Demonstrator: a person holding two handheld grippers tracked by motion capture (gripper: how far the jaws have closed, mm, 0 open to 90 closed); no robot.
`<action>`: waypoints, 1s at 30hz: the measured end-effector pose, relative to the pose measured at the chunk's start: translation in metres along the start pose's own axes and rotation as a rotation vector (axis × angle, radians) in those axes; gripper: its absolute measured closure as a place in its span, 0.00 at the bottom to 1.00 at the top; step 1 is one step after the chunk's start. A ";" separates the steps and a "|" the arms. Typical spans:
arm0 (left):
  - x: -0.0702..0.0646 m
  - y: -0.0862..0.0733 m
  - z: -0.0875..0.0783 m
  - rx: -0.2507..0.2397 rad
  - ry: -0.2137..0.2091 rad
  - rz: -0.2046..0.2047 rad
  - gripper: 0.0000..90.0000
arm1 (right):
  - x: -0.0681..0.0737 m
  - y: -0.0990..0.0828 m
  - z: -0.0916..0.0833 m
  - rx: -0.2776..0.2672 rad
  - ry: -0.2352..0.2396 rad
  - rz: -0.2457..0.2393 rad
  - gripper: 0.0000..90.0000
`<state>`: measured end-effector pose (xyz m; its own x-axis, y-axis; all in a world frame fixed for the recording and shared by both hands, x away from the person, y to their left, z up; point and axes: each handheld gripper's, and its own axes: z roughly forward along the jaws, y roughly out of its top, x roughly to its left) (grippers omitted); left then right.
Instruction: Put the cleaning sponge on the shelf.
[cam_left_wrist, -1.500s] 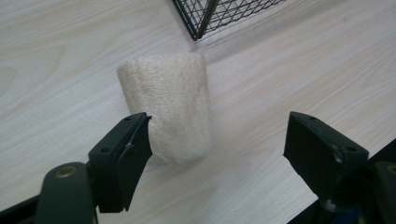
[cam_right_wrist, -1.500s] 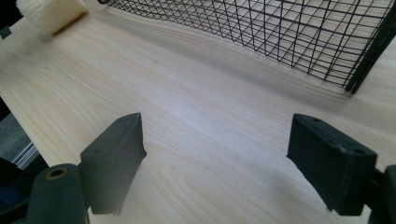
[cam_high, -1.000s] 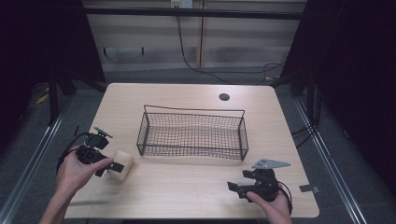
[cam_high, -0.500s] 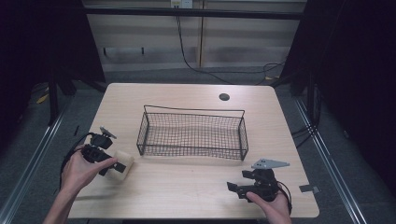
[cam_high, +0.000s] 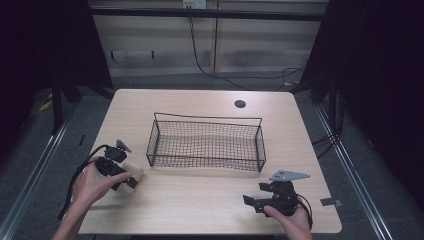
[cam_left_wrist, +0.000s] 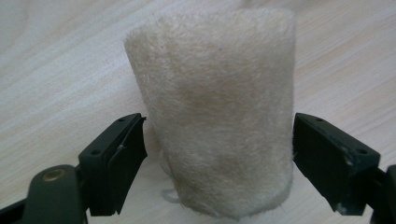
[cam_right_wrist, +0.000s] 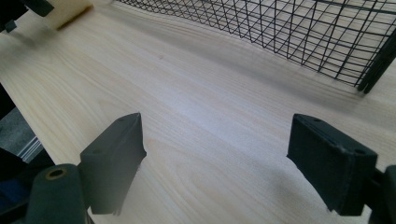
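Note:
A cream plush block (cam_left_wrist: 219, 116) lies on the wooden table (cam_high: 200, 200), left of the wire basket (cam_high: 207, 118). My left gripper (cam_left_wrist: 217, 144) is open, with one black jaw on each side of the block and the block filling almost the whole gap. In the high view this gripper (cam_high: 129, 179) and the block (cam_high: 136, 171) sit at the front left, with a hand behind them. Near the front right edge my right gripper (cam_high: 252, 201) rests low over bare wood, open with nothing between its jaws (cam_right_wrist: 217, 140). The basket (cam_right_wrist: 280, 28) has nothing in it.
A round cable hole (cam_high: 240, 104) sits near the table's far edge. A small grey tab (cam_high: 327, 202) lies at the front right corner. Dark floor and metal rails surround the table, and cables hang behind it.
My left gripper has edged right and closer in, so the plush block now sits between its jaws. The right gripper has stayed put.

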<state>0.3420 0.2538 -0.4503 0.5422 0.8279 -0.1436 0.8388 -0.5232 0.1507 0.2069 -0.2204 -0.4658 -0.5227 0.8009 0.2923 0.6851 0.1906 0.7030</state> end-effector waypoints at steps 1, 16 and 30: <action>0.001 0.000 0.001 -0.001 -0.003 -0.003 0.21 | 0.000 0.000 0.000 0.000 0.000 0.000 0.20; 0.000 0.002 0.005 0.008 -0.016 -0.002 0.34 | 0.000 0.000 0.000 0.002 -0.001 0.000 0.20; -0.002 -0.001 -0.006 0.000 -0.059 0.019 0.34 | 0.000 0.000 0.000 0.004 0.002 0.002 0.20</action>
<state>0.3398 0.2533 -0.4444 0.5597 0.8046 -0.1983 0.8285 -0.5385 0.1534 0.2068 -0.2199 -0.4657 -0.5223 0.8000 0.2954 0.6884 0.1911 0.6997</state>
